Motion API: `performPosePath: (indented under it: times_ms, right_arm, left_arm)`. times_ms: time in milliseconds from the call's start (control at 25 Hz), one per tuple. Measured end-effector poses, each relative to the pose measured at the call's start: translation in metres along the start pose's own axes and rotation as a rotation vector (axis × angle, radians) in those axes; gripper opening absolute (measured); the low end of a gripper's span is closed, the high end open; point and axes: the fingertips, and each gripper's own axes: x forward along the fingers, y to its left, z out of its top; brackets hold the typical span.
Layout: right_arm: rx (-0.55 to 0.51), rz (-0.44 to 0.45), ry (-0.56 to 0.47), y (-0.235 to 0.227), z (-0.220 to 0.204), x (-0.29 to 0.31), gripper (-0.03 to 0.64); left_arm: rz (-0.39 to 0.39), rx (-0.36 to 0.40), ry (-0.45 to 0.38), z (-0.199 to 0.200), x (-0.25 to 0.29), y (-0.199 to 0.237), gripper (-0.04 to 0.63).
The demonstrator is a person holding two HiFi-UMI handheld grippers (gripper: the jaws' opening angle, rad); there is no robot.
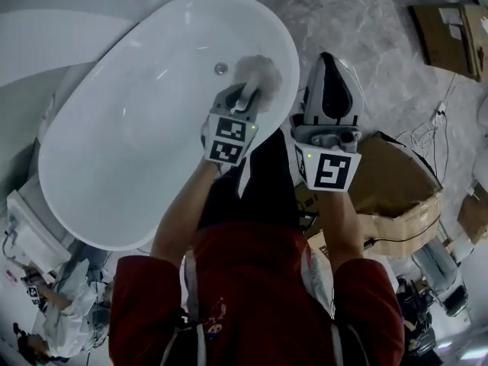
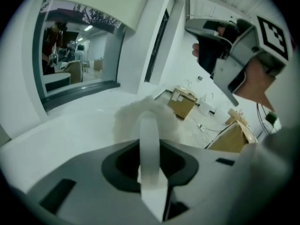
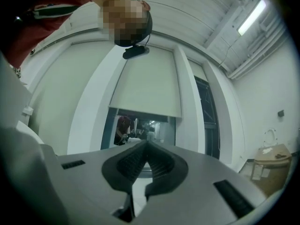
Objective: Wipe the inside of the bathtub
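A white oval bathtub [image 1: 122,143] fills the left of the head view, its drain [image 1: 220,69] near the right end. My left gripper [image 1: 245,101] reaches over the tub's right side, shut on the white handle [image 2: 149,144] of a fluffy white scrubber. The scrubber's head [image 1: 258,73] rests on the tub's inner wall just right of the drain, and shows as a pale puff [image 2: 133,116] in the left gripper view. My right gripper [image 1: 326,58] is outside the tub, to its right, tilted upward. Its jaws [image 3: 146,146] are shut with nothing between them.
An open cardboard box [image 1: 396,197] stands right of my legs, and a flattened one [image 1: 450,29] lies at the top right. Cables [image 1: 435,136] trail over the marble floor. Another white tub [image 1: 53,21] lies at the top left. A window [image 2: 70,55] faces the tub.
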Motion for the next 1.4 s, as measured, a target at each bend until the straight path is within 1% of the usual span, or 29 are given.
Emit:
performPosePath:
  times_ms: [240, 360, 440, 600, 760, 1040, 1160, 1320, 1400]
  right_arm:
    - [0.031, 0.01, 0.057, -0.005, -0.071, 0.012, 0.012]
    - [0.05, 0.034, 0.088, -0.004, -0.098, 0.011, 0.012]
    - [0.062, 0.053, 0.102, -0.004, -0.114, 0.01, 0.012]
    - [0.078, 0.077, 0.106, -0.002, -0.139, 0.011, 0.012]
    - [0.075, 0.14, 0.117, 0.009, -0.161, 0.012, 0.012]
    - [0.085, 0.215, 0.104, 0.034, -0.192, 0.025, 0.012]
    - [0.105, 0.243, 0.107, 0.044, -0.209, 0.036, 0.012]
    - [0.125, 0.265, 0.13, 0.059, -0.25, 0.043, 0.012]
    - [0.132, 0.261, 0.131, 0.06, -0.256, 0.044, 0.012]
  left_arm:
    - [-0.089, 0.0, 0.167, -0.067, 0.07, -0.008, 0.091]
    - [-0.136, -0.033, 0.252, -0.098, 0.094, -0.021, 0.091]
    - [-0.153, -0.039, 0.276, -0.112, 0.107, -0.026, 0.091]
    - [-0.162, -0.028, 0.302, -0.128, 0.125, -0.018, 0.091]
    - [-0.14, 0.007, 0.309, -0.138, 0.14, -0.017, 0.091]
    - [-0.086, -0.025, 0.343, -0.178, 0.177, 0.007, 0.091]
    - [-0.07, -0.039, 0.361, -0.205, 0.203, 0.025, 0.091]
    - [-0.061, -0.065, 0.403, -0.256, 0.245, 0.054, 0.091]
    - [-0.047, -0.064, 0.42, -0.27, 0.254, 0.064, 0.091]
